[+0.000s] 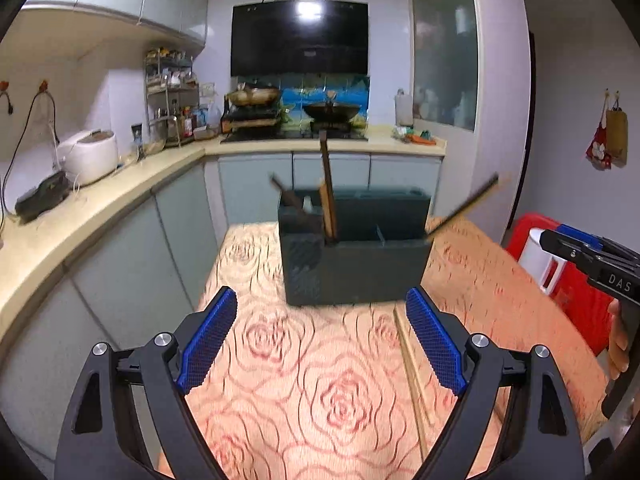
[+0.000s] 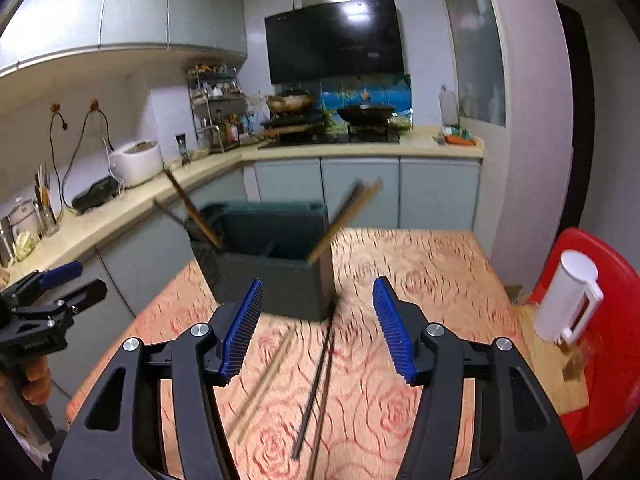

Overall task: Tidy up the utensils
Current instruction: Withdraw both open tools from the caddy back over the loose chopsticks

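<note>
Both claws spread, nothing pinched.
My right claw hovers over dark chopsticks lying on the counter; the holder sits just beyond.

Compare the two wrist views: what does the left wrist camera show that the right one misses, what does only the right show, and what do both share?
Only the left wrist view shows the red cloth ornament hanging on the right wall.

Only the right wrist view shows the dark pair of chopsticks lying on the table and the glass jars on the counter's near end.

Both show the dark green plastic utensil box holding sticks, the rose-patterned tablecloth, the white rice cooker, the pale wooden chopsticks and both open grippers: left gripper, right gripper.
</note>
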A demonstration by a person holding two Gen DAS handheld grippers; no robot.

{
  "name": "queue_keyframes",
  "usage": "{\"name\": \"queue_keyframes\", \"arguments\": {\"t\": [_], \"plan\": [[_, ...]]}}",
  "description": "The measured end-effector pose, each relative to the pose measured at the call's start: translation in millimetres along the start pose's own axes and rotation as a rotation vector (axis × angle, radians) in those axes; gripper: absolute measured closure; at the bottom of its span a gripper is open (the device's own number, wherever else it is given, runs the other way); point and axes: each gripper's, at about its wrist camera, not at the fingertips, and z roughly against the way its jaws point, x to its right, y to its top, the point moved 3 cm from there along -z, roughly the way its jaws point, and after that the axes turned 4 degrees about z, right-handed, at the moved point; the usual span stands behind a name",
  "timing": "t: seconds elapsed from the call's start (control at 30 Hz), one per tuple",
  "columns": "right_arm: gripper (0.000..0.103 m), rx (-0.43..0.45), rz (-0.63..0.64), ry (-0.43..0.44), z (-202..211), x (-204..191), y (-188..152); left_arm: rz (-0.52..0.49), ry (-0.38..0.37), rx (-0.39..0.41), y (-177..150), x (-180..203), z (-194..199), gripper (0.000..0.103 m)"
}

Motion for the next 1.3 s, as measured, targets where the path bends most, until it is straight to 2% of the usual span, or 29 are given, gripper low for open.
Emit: {"name": "queue_keyframes", "arguments": {"t": [0.17, 0.3, 0.53, 0.83, 1.03, 1.3], "plan": [[0.047, -0.069, 0.001, -0.027, -3, 5, -51, -0.019, 0.026, -0.053, -46, -1, -5, 0.019], [0.047, -0.136, -0.003, -0.043, -6, 9, -92, -0.017, 0.017, -0.104, -76, 2, -11, 0.019], [0.047, -0.183, 0.024, -0.051, -9, 1, -139, -0.071, -0.003, -0.150, -116, 21, -17, 0.019], [0.047, -0.250, 0.024, -0.037, -18, -7, -167, -0.081, -0.041, -0.215, -144, 32, -25, 0.019], [0.047, -0.270, 0.030, -0.022, -21, -12, -175, -0.081, -0.076, -0.252, -155, 41, -26, 0.019], [0.047, -0.278, 0.076, -0.025, -24, -23, -180, -0.126, -0.041, -0.258, -164, 51, -32, 0.019]]}}
